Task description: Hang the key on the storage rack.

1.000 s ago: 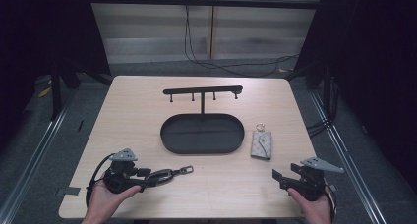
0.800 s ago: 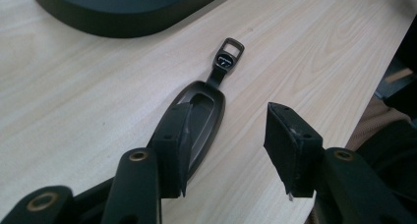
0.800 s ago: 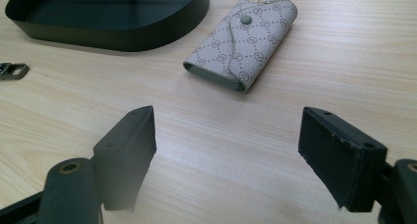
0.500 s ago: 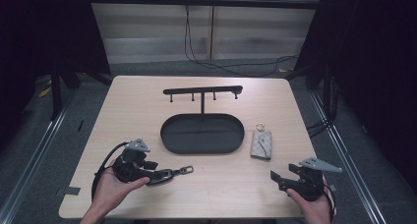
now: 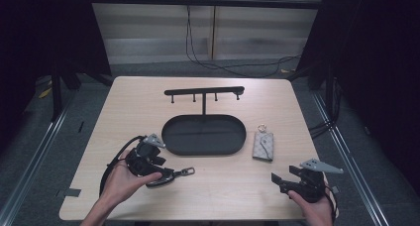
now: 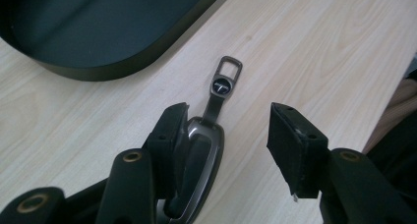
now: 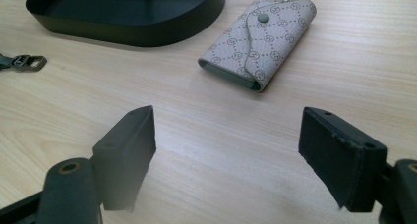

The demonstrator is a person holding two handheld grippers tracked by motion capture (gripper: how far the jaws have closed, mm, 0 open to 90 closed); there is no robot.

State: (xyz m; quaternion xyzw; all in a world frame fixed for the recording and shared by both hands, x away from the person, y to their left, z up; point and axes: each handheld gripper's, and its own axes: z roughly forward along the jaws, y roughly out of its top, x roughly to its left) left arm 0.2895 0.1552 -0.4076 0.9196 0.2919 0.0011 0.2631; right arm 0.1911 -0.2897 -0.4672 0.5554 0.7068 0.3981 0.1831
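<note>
Open table point(image 5: 124, 107) along the left edge and across the far left corner; likewise a bare strip at the near edge between left gripper point(image 5: 157, 170) and right gripper point(image 5: 277, 179). Blocked in the middle by the black oval tray point(image 5: 171, 142), with a low hook rack point(image 5: 204, 91) standing just behind it. Right of the tray, a patterned key pouch point(image 5: 263, 145) lying flat. Black key fob point(image 6: 196, 165) beside the left gripper's inner finger, gap to the other finger free.
</note>
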